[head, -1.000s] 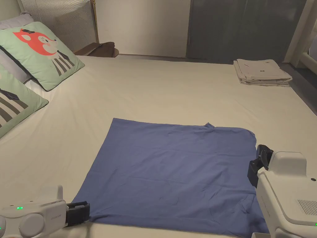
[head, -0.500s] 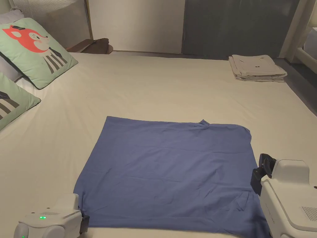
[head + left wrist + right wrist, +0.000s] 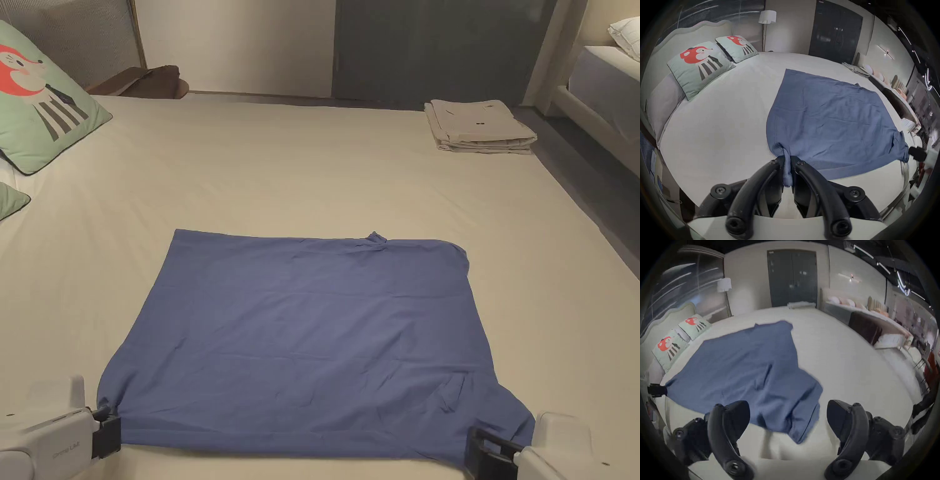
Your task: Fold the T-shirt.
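Note:
A blue T-shirt lies spread flat on the cream bed, its sleeves folded in so it forms a near square. My left gripper sits at the shirt's near left corner. In the left gripper view the left gripper is shut, with a pinch of blue T-shirt cloth running down between the jaws. My right gripper is at the near right corner. In the right gripper view the right gripper stands wide open, and the blue T-shirt corner lies between and below its jaws.
A folded stack of beige cloth lies at the bed's far right edge. Green fox-print pillows rest at the far left. A second bed stands across a dark floor gap to the right. A dark door fills the back wall.
The head camera has panned right. My left gripper has closed in on the near left corner. My right gripper has dropped from the shirt's right edge to its near right corner.

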`<state>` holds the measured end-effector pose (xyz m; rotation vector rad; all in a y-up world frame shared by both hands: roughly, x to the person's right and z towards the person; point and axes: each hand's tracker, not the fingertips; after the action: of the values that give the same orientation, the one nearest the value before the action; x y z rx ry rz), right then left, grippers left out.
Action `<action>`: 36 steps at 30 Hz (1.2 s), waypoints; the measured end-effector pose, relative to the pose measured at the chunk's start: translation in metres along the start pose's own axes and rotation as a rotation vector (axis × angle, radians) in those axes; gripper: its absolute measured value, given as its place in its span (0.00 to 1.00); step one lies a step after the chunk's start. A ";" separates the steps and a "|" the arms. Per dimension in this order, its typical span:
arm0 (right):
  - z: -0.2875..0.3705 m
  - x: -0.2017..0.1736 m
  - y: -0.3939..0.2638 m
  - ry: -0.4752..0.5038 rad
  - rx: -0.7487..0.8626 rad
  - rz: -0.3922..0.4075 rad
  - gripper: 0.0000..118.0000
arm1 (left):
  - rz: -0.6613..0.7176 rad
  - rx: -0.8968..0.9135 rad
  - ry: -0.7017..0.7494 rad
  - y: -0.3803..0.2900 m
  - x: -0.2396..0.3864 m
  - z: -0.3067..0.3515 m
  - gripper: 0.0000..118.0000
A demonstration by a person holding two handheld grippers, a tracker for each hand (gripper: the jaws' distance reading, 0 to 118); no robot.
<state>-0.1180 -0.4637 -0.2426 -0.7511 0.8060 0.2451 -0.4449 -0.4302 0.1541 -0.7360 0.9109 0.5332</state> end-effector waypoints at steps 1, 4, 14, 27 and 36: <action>-0.003 -0.001 -0.004 -0.001 -0.007 -0.001 0.84 | 0.010 -0.006 -0.001 -0.001 -0.001 0.000 0.03; -0.011 -0.005 -0.014 0.001 -0.018 -0.003 0.83 | 0.017 -0.010 -0.003 -0.003 0.002 0.003 0.03; -0.008 -0.012 -0.012 0.081 0.006 -0.021 0.09 | 0.013 -0.001 -0.002 -0.002 0.006 0.010 0.04; 0.000 -0.024 0.079 0.093 0.196 0.000 0.08 | 0.047 0.077 -0.054 0.071 0.004 -0.003 0.04; -0.060 -0.035 0.152 0.087 0.229 0.006 0.08 | 0.073 0.104 -0.058 0.139 0.010 -0.061 0.04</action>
<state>-0.2466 -0.3930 -0.3216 -0.5462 0.9018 0.1233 -0.5662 -0.3862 0.0737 -0.5924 0.9069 0.5642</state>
